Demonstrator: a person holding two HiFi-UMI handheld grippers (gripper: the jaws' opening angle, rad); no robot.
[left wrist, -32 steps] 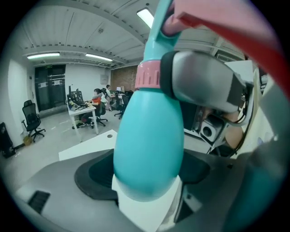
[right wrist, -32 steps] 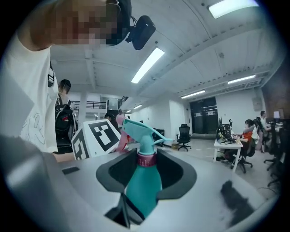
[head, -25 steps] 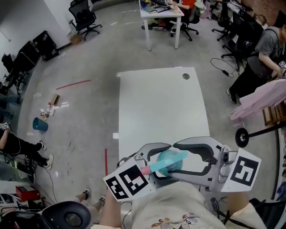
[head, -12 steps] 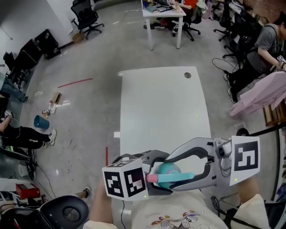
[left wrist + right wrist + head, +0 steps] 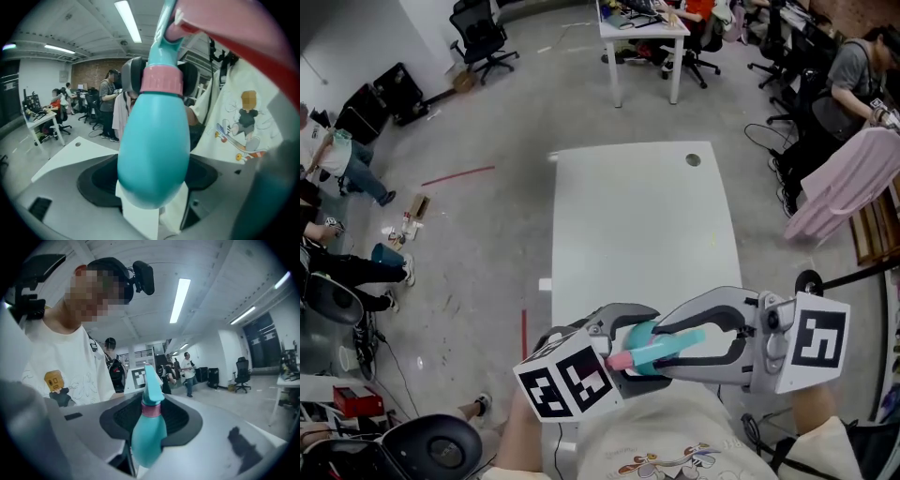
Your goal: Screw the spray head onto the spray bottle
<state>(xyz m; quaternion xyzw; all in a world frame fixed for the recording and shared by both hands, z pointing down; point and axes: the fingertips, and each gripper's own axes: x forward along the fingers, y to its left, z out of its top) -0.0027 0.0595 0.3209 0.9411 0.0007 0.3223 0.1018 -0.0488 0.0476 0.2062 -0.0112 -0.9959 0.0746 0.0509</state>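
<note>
Moved: against half a second ago, the spray head has swung, and its nozzle now slants up to the right where it lay level. The left gripper has rolled with it, so its marker cube is tipped. The right gripper has its marker cube a little lower.
Spray bottle: teal and pear-shaped, held in the air close to the person's shirt, over the near end of the white table. It sits between the two grippers, which reach in from opposite sides.
Spray head: teal, with a pink collar and a pink trigger. It is seated on the bottle's neck; how far it is screwed down cannot be told.
Left gripper: jaws closed on the bottle's rounded body near its base. In the left gripper view the body fills the gap between them.
Right gripper: jaws closed on the spray head. In the left gripper view its dark pads press on either side of the pink collar, and the nozzle points out along its long grey fingers.
Table: a round cable hole lies near its far right corner.
</note>
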